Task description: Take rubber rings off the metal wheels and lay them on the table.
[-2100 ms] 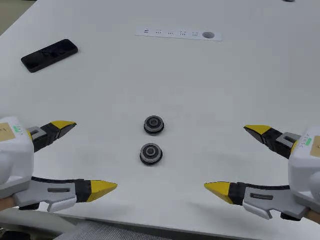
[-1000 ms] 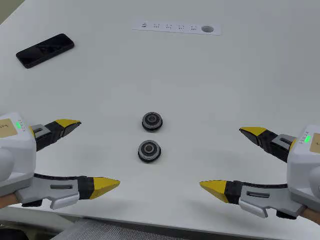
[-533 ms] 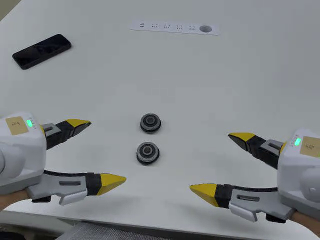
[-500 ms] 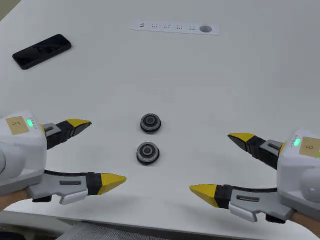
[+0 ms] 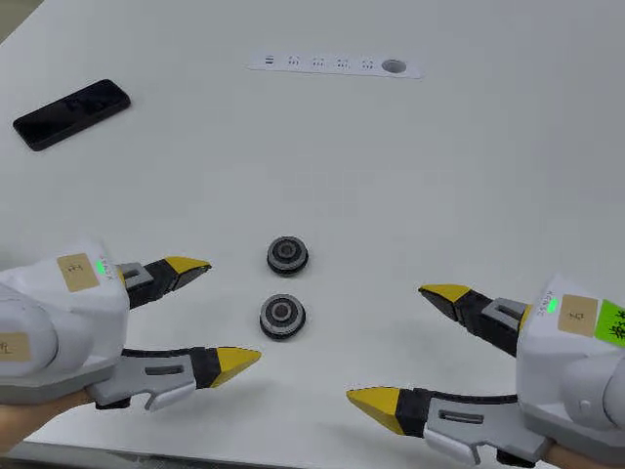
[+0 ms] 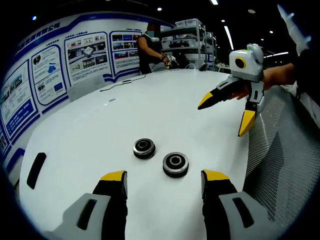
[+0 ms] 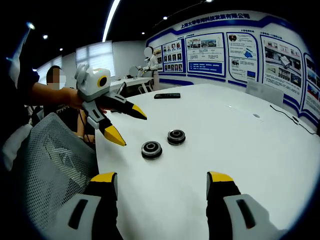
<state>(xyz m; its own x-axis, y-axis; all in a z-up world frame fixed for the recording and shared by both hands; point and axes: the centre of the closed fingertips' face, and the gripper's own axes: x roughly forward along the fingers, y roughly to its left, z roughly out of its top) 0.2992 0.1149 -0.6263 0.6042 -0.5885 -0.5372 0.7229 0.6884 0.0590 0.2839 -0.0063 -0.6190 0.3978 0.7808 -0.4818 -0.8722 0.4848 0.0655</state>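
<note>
Two metal wheels lie flat, just apart, mid-surface: near wheel (image 5: 282, 317), far wheel (image 5: 287, 255) at its 12 o'clock. Each has a dark ring round the rim and a grey hub; rings are on, none laid out on the surface (image 5: 439, 176). There is bare white surface all round the pair. Left tool (image 5: 225, 311) is at 9 o'clock of the near wheel, jaws spread wide, yellow tips aimed inward, nothing between them, short of touching either wheel. Right tool (image 5: 395, 345) is at 4 o'clock, farther off, jaws likewise wide apart and holding nothing. In each gripper view both wheels sit ahead of that view's own parted jaws, with the other tool facing from beyond. A clear lane runs between the two tools, with the wheels in it. Black phone (image 5: 71, 113) is well away at 10 o'clock. White power strip (image 5: 335, 65) is set in the surface far off at 12 o'clock. The near edge of the surface runs close under both tools at 6 o'clock, with a mesh chair back (image 7: 55, 160) just off that edge.
</note>
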